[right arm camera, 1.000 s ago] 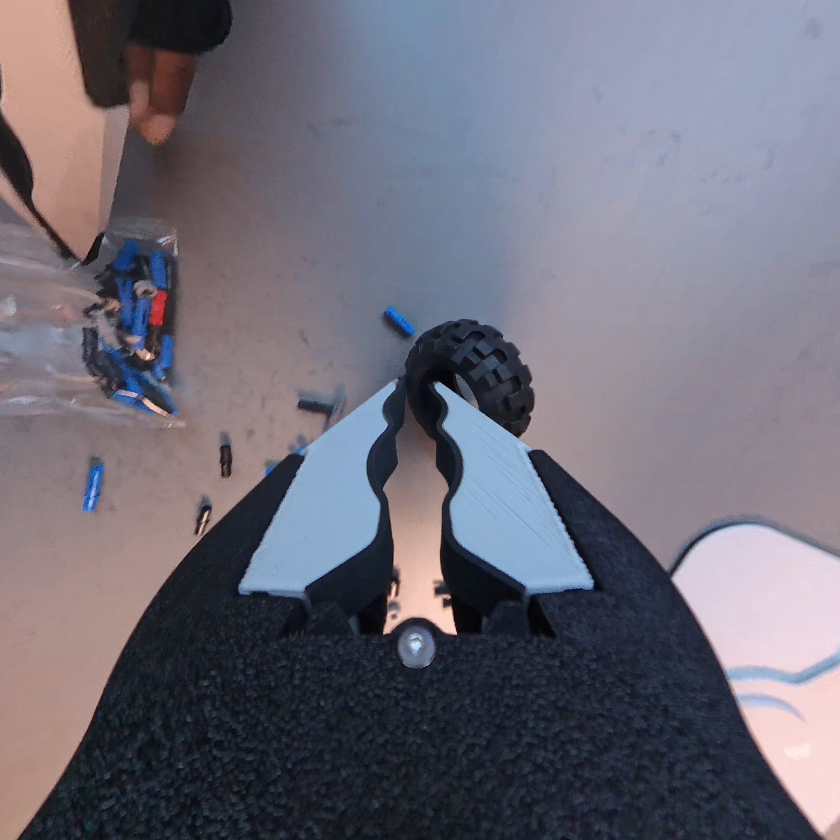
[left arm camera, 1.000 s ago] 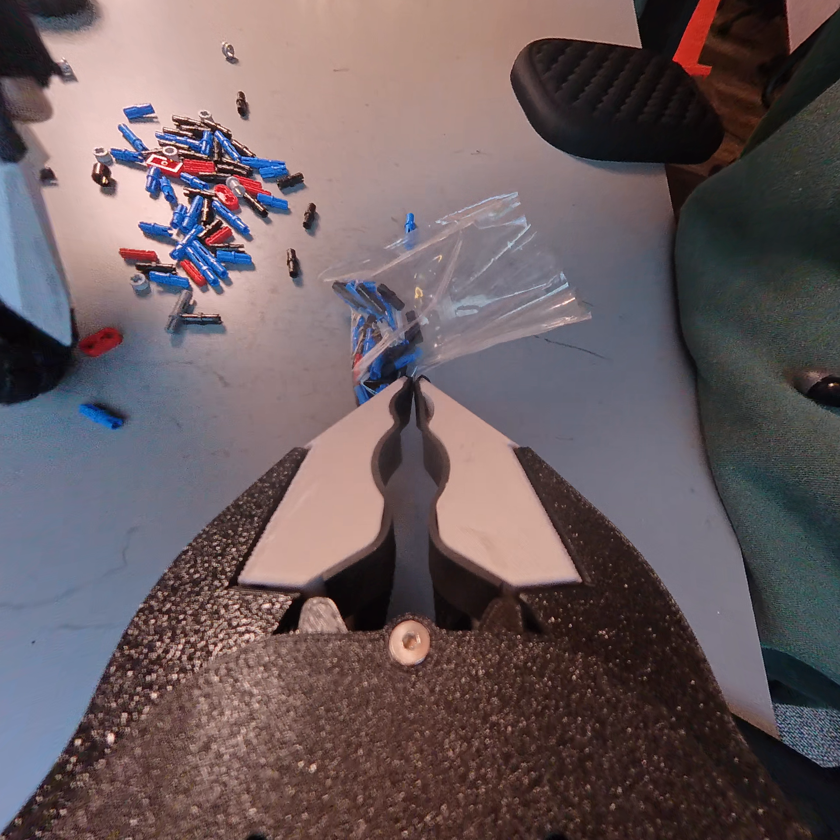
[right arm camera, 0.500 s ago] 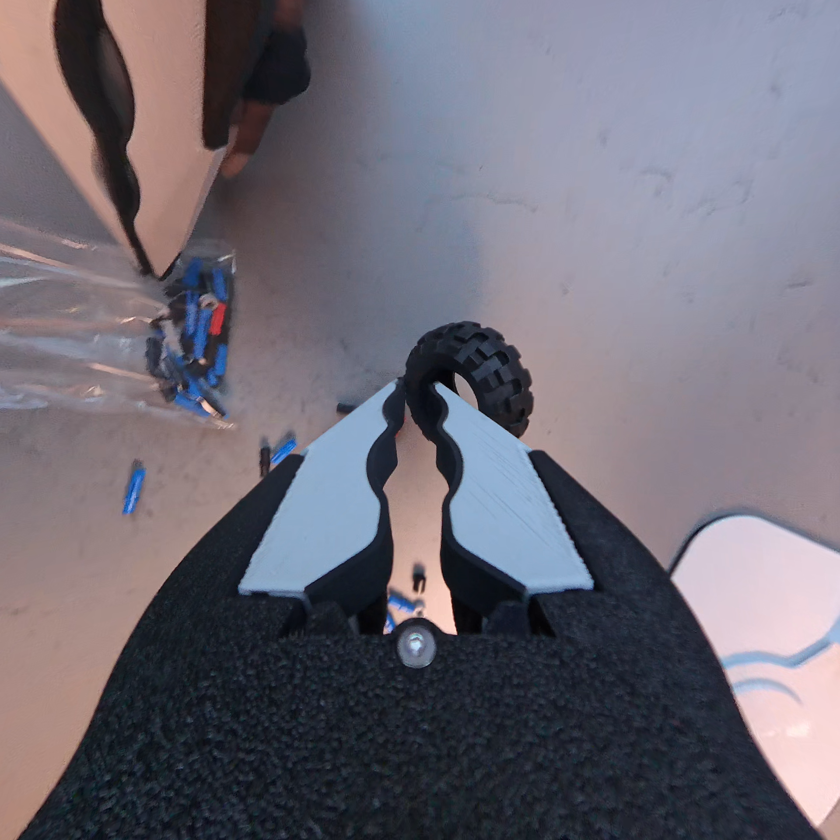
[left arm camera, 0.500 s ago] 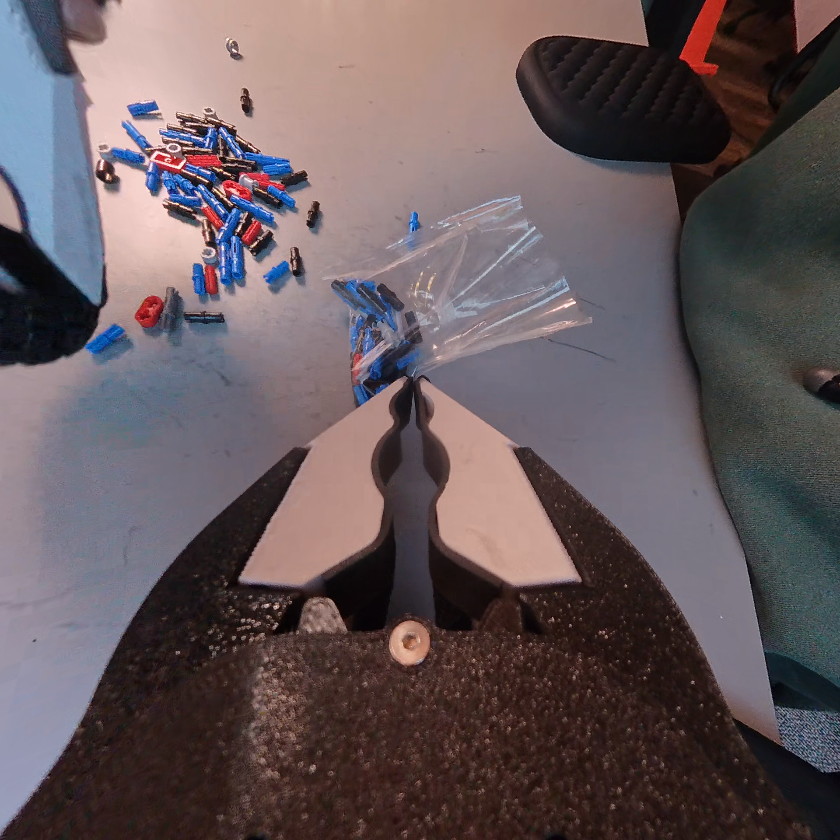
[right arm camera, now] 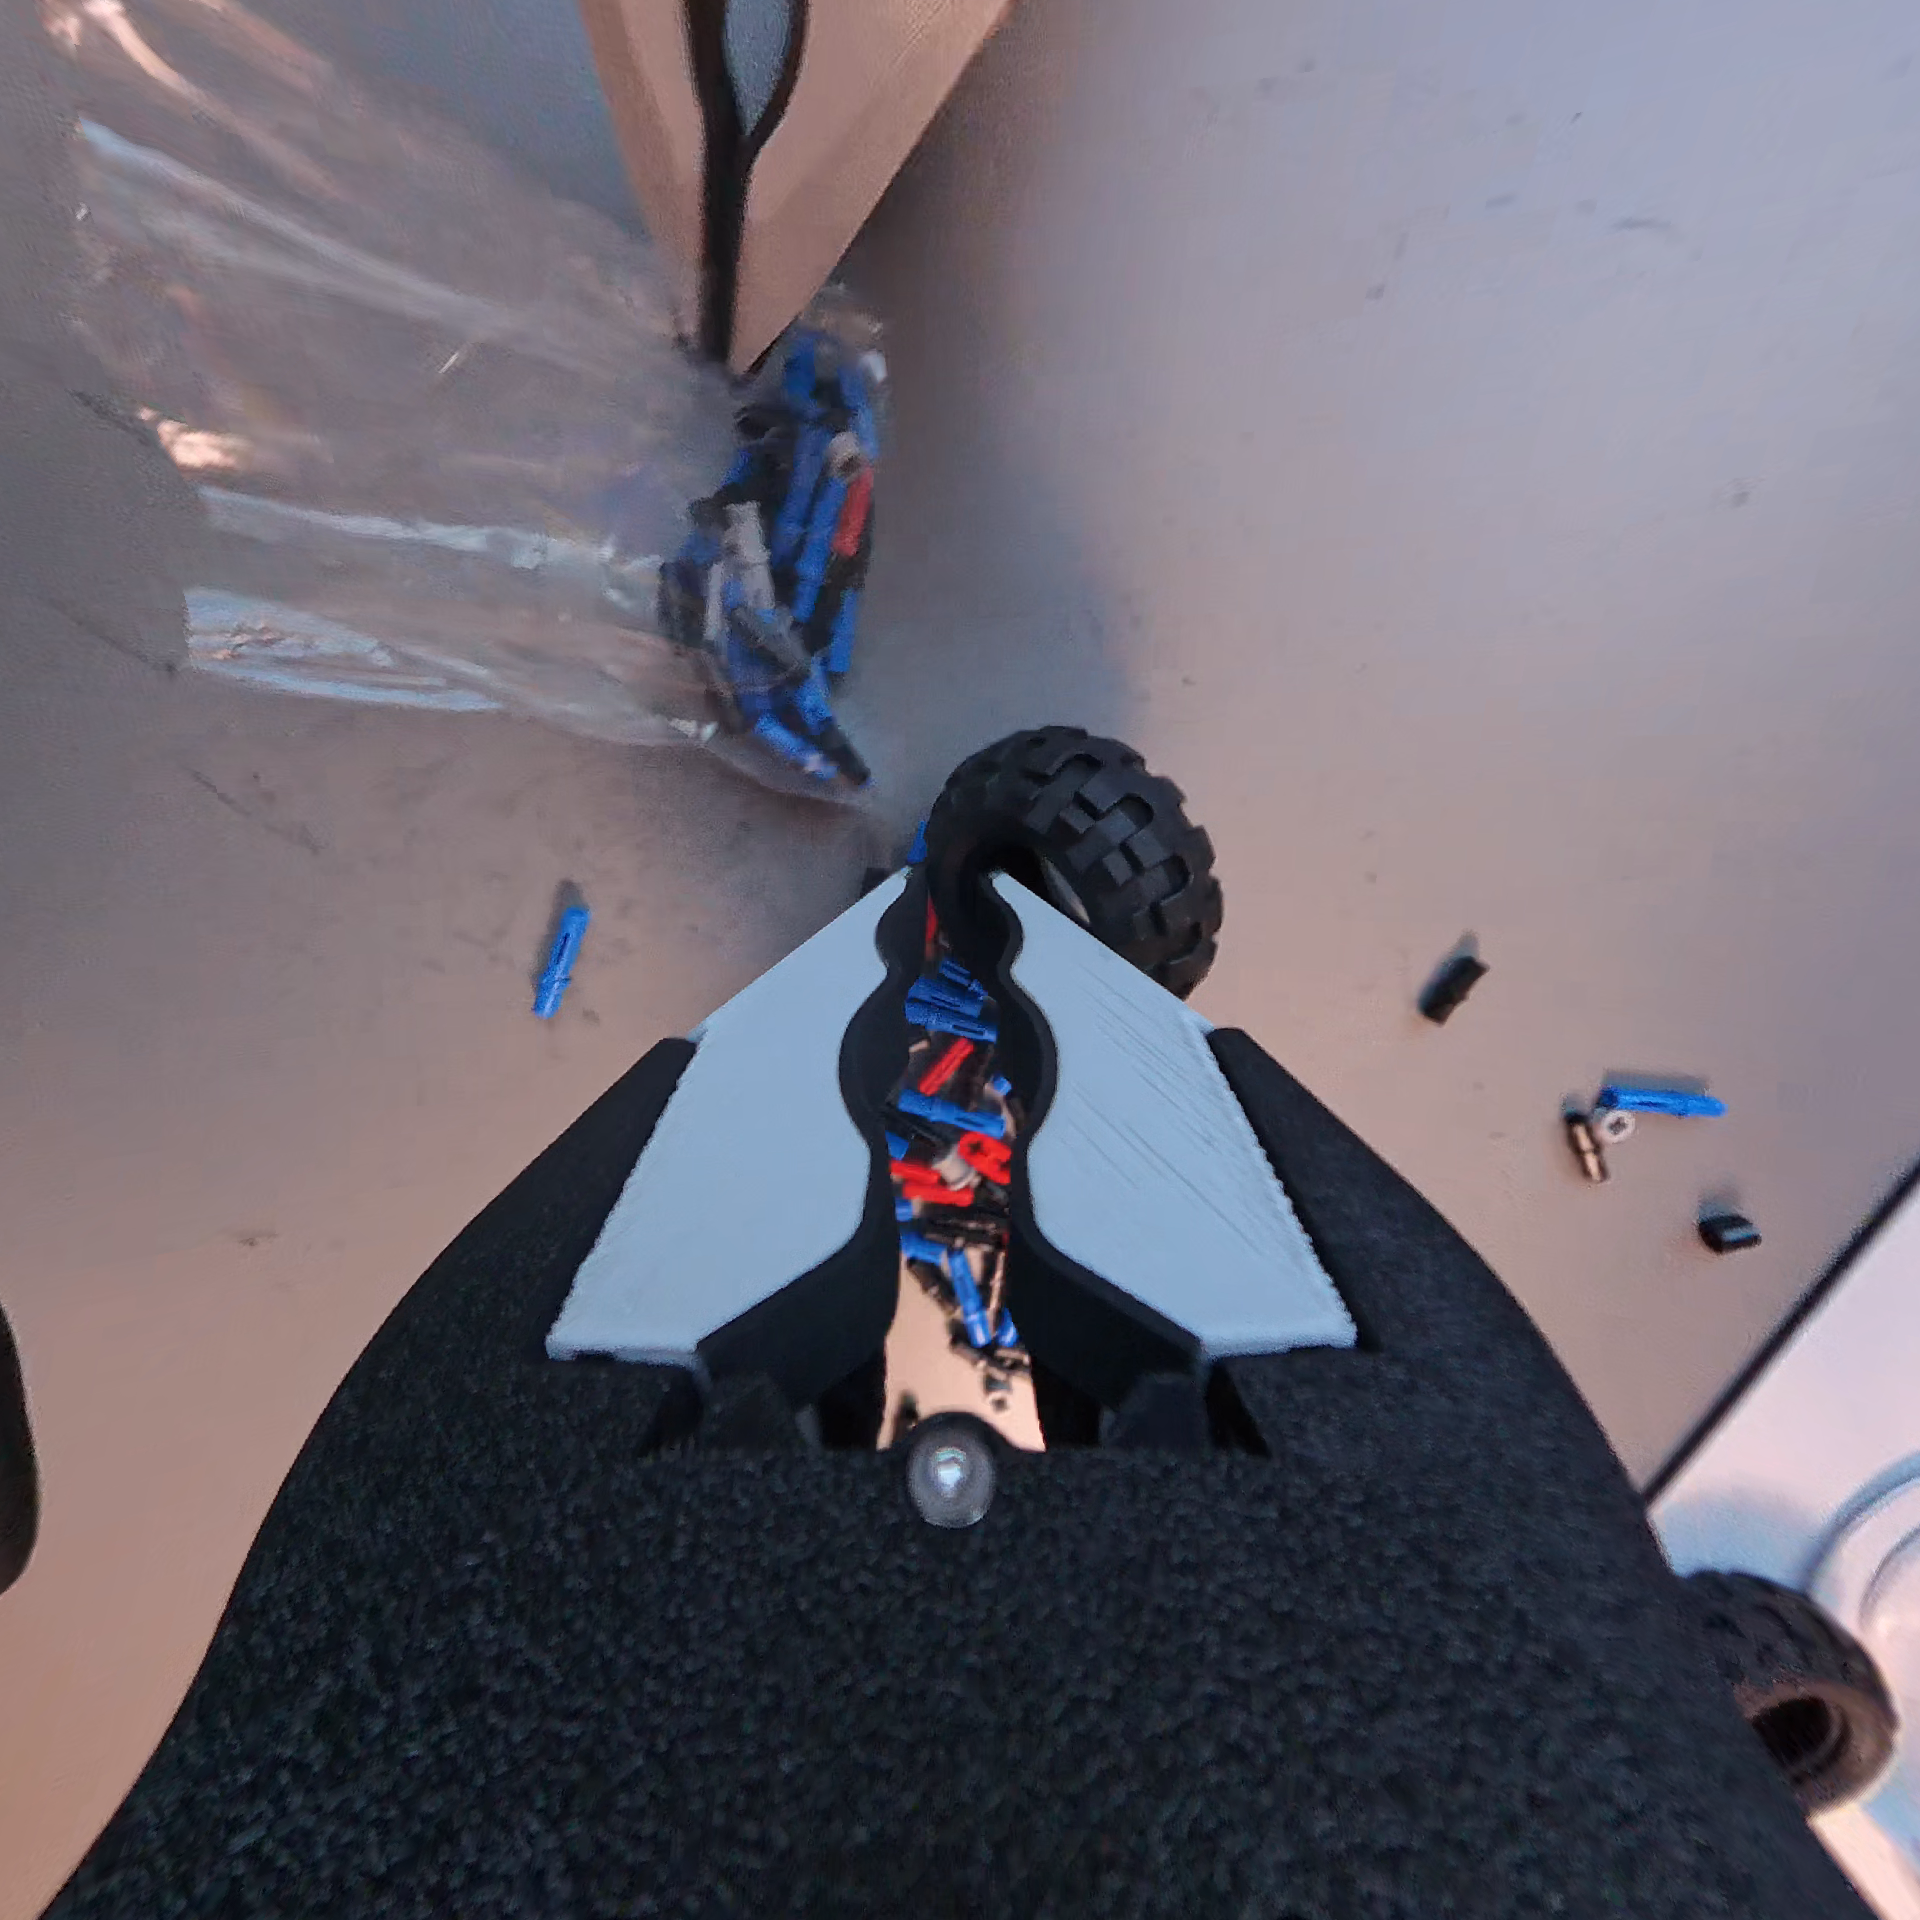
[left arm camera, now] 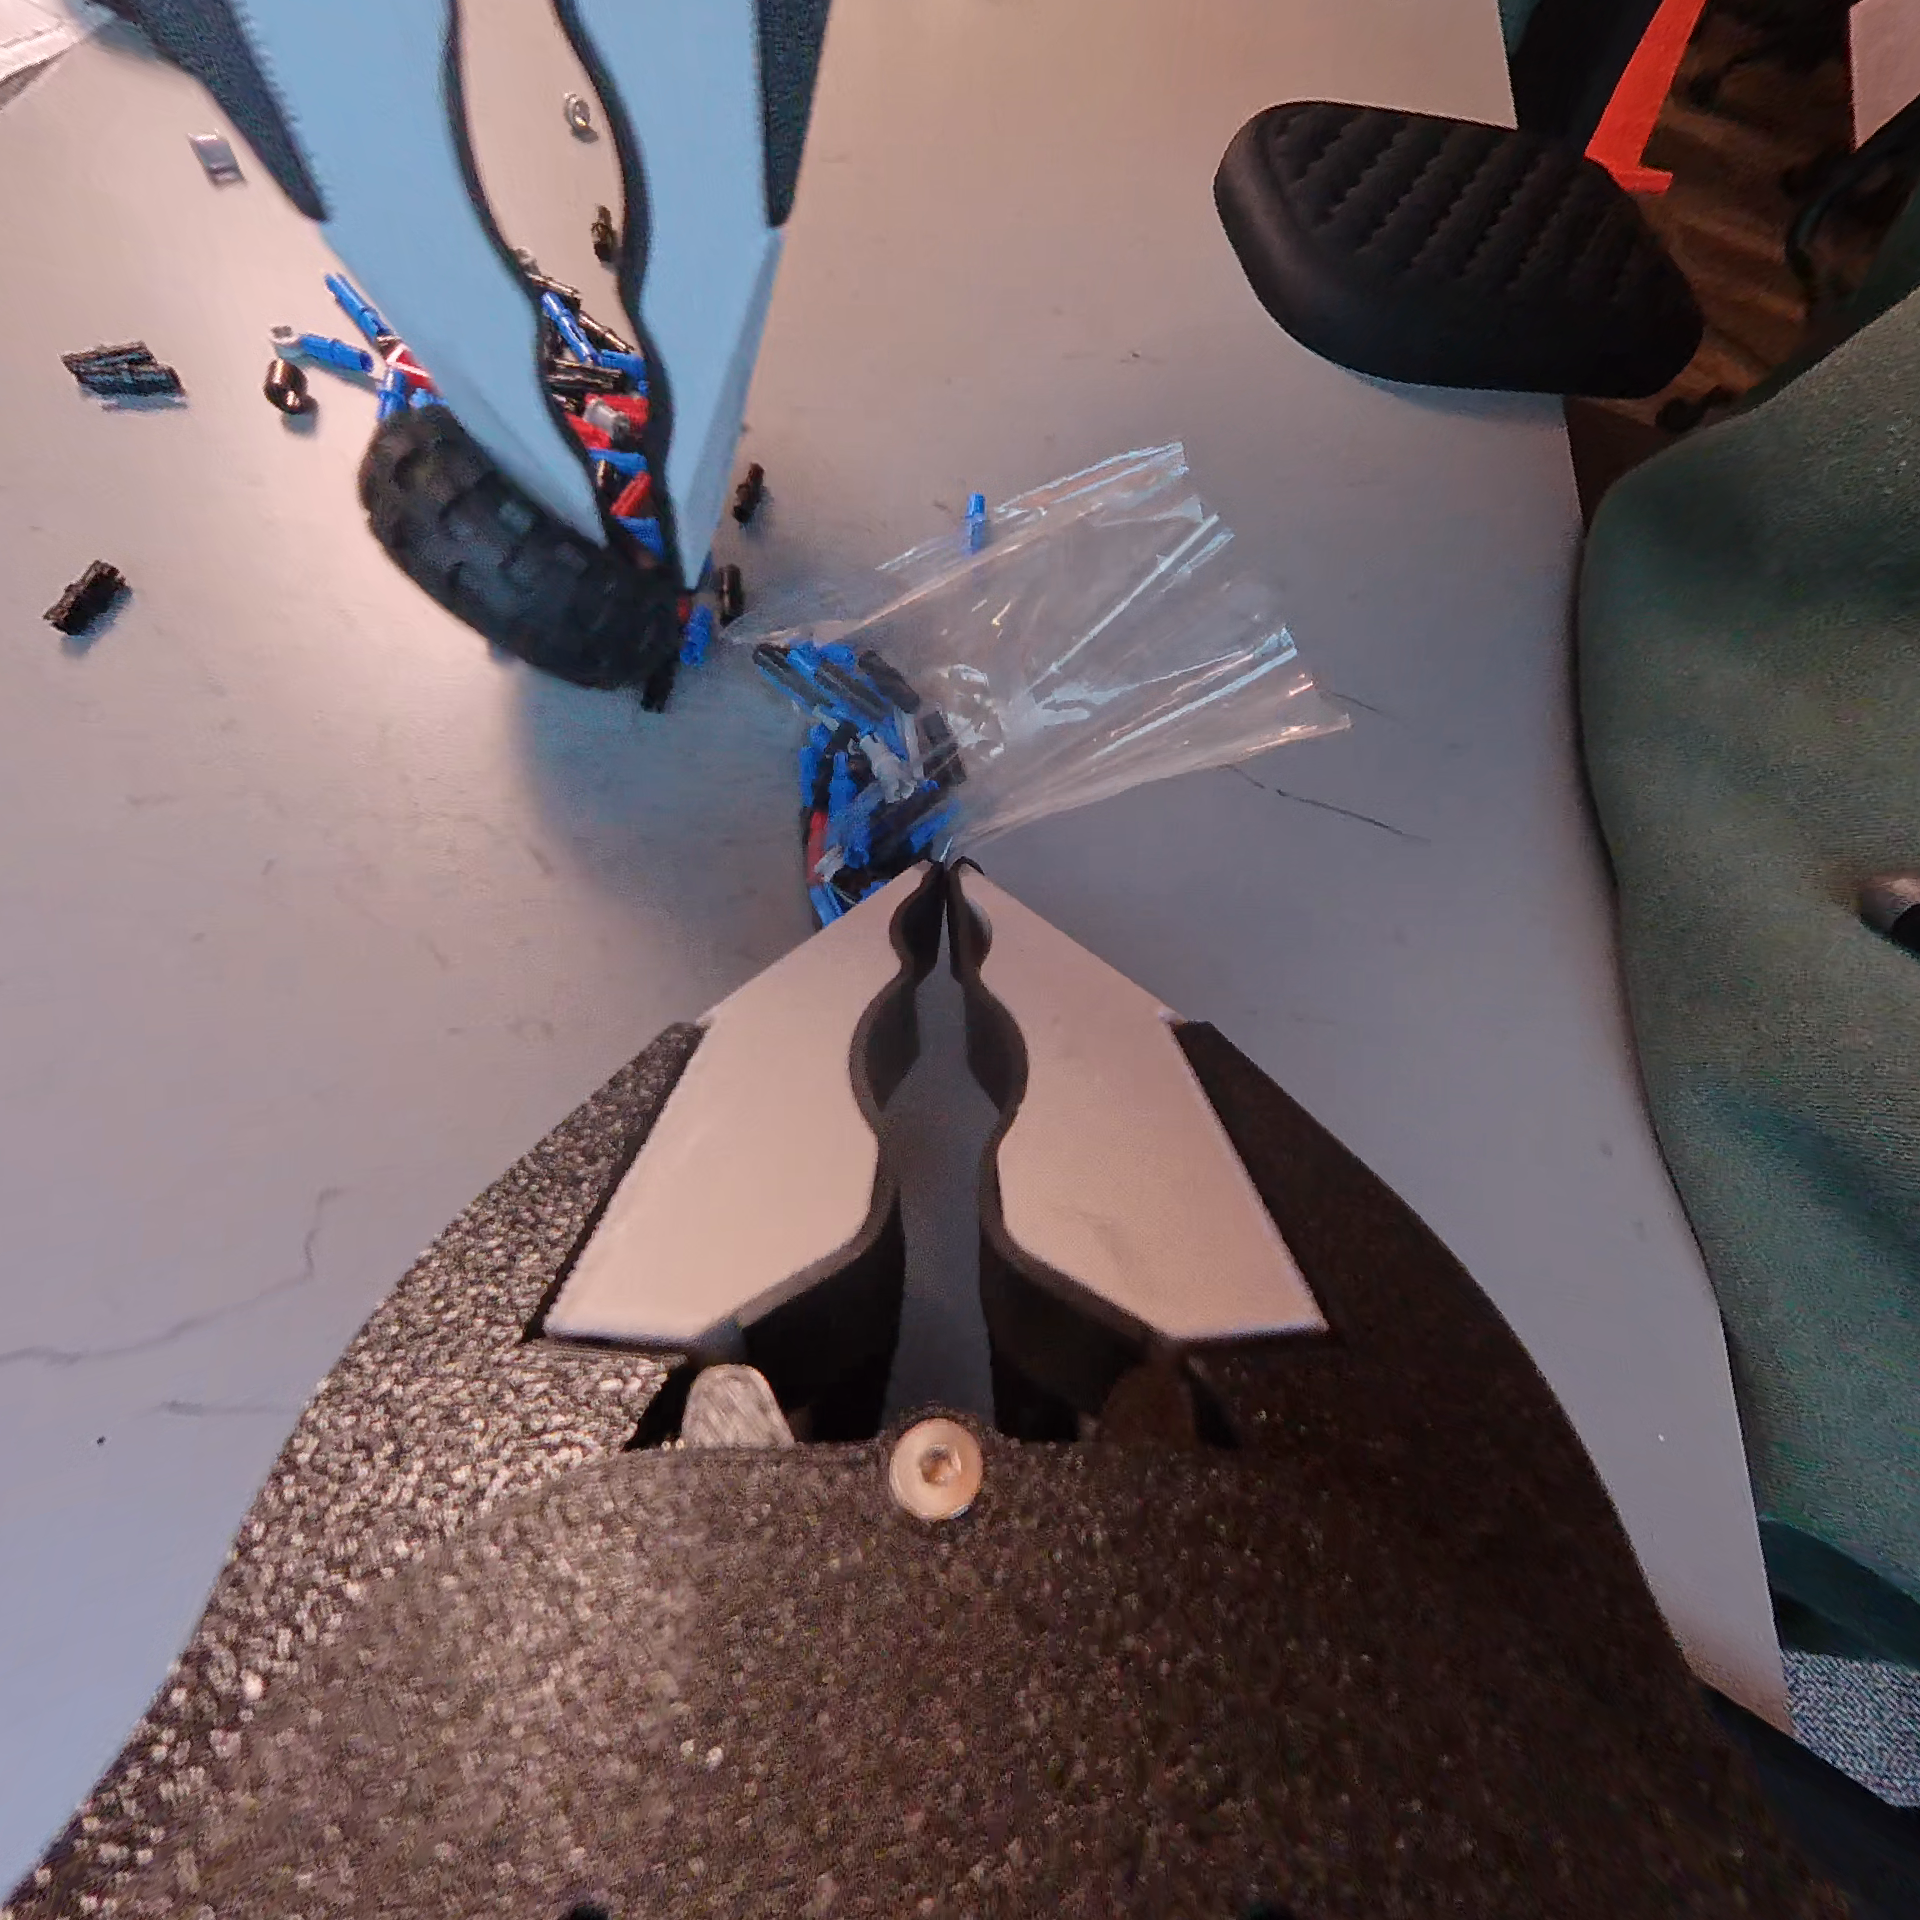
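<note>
Worktop (left arm camera: 312,987) was grey and scuffed. Left hand-held gripper (left arm camera: 943,878) was clamped on the limp, slippery clear bag (left arm camera: 1091,665) corner; right hand-held gripper (right arm camera: 961,883) pinched the light rubber tyre (right arm camera: 1101,831) by its rim, above loose pins (right arm camera: 951,1132).

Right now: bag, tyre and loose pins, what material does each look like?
Bag: thin clear plastic film, glossy; it creases and glints, and the left gripper is pinching it.
Tyre: matte black, probably rubber; chunky tread blocks, held in the right gripper.
Pins: hard moulded plastic, slight sheen; uniform blue, red, black.
</note>
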Tool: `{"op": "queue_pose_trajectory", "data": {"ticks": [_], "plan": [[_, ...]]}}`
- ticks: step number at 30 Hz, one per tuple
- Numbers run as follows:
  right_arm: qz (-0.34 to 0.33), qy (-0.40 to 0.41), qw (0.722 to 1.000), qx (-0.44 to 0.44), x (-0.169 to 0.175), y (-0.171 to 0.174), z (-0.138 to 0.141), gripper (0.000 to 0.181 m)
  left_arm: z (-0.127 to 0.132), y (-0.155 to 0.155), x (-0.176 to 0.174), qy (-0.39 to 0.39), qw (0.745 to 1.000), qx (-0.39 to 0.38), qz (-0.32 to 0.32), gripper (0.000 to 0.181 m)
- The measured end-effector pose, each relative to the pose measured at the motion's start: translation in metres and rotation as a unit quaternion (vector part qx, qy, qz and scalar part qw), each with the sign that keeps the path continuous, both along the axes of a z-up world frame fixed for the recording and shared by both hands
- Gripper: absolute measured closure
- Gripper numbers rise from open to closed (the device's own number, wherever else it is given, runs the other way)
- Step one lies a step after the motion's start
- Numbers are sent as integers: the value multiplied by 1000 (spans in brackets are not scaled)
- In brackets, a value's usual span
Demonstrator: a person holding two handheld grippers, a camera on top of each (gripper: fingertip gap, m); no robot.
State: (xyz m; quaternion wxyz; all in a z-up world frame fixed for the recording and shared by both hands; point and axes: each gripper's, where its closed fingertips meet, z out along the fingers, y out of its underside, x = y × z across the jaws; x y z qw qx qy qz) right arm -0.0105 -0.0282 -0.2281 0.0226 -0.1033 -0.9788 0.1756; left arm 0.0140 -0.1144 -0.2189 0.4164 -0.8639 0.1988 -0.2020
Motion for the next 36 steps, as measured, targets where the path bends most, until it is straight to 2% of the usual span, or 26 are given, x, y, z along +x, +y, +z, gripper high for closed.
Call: {"op": "queue_pose_trajectory", "data": {"ticks": [3,5,7,9,13,15,19,30,31,33,36], "plan": [[2,-8,1000,17,19,11,1,173,0,1,0,1,1000,-1,1,181],[-13,9,1000,15,12,18,7,173,0,1,1,0,1000,-1,2,181],[-52,45,998,-15,-17,23,21,173,0,2,2,-1,1000,-1,2,181],[-100,97,990,-17,-62,39,31,172,0,2,1,-1,1000,-1,4,181],[-189,152,970,13,-141,82,18,172,1,2,0,-2,1000,3,8,181],[-204,137,969,19,-155,89,5,173,2,2,0,-4,1000,4,7,181],[-161,129,978,28,-139,78,-2,173,3,1,1,-9,1000,4,2,181],[-94,64,993,24,-8,54,-1,173,1,0,4,-7,1000,-2,-6,181],[-91,63,994,27,-4,54,0,173,0,0,4,-7,1000,-3,-6,181],[-110,100,989,25,-24,61,9,172,0,1,5,-7,1000,-5,-7,181],[-183,167,969,2,-87,81,25,172,0,1,5,-7,1000,-4,-5,181]]}}
